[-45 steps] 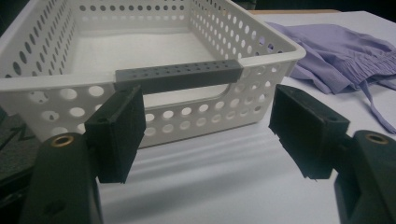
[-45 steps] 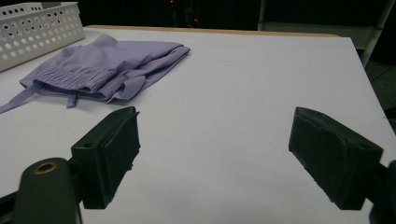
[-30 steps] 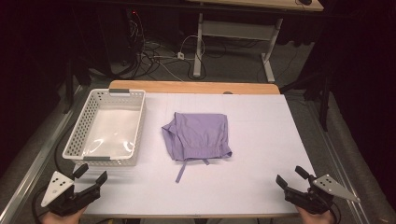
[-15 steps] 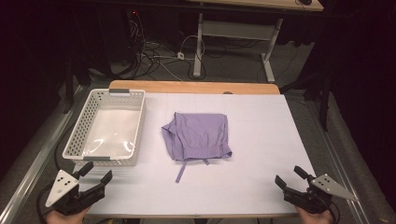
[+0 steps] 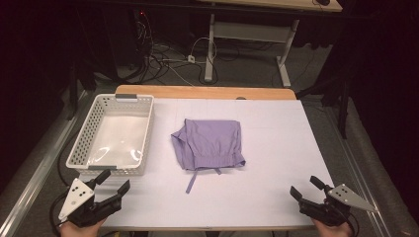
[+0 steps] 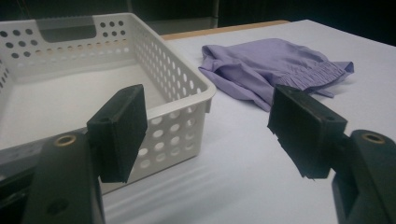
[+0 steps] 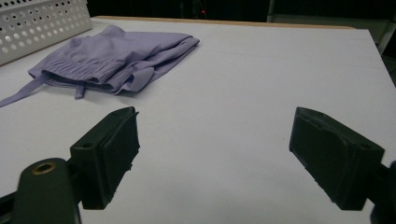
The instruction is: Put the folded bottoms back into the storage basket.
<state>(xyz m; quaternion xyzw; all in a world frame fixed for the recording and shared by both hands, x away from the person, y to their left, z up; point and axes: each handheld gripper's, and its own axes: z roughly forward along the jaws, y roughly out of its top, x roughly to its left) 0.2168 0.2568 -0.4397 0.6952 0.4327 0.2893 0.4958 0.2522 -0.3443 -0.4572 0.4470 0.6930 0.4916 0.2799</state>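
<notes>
A folded lilac garment [image 5: 210, 144] with a drawstring trailing toward the front lies mid-table on the white table top [image 5: 276, 143]. It also lies ahead of both jaw pairs, in the left gripper view [image 6: 275, 65] and the right gripper view [image 7: 116, 58]. My left gripper [image 5: 114, 180] hovers open at the front left corner, just in front of the white perforated basket [image 5: 84, 148], nothing between its jaws. My right gripper [image 5: 305, 187] rests open at the front right corner, empty, well clear of the garment.
The basket [image 6: 177, 79] is empty and stands along the table's left side. A wooden strip [image 5: 205, 92] edges the far side of the table. Cables and desk legs [image 5: 212, 44] lie on the dark floor beyond.
My left gripper has shifted a little to the right along the front edge, closer to the basket's near corner. The right gripper and the garment stay where they were.
</notes>
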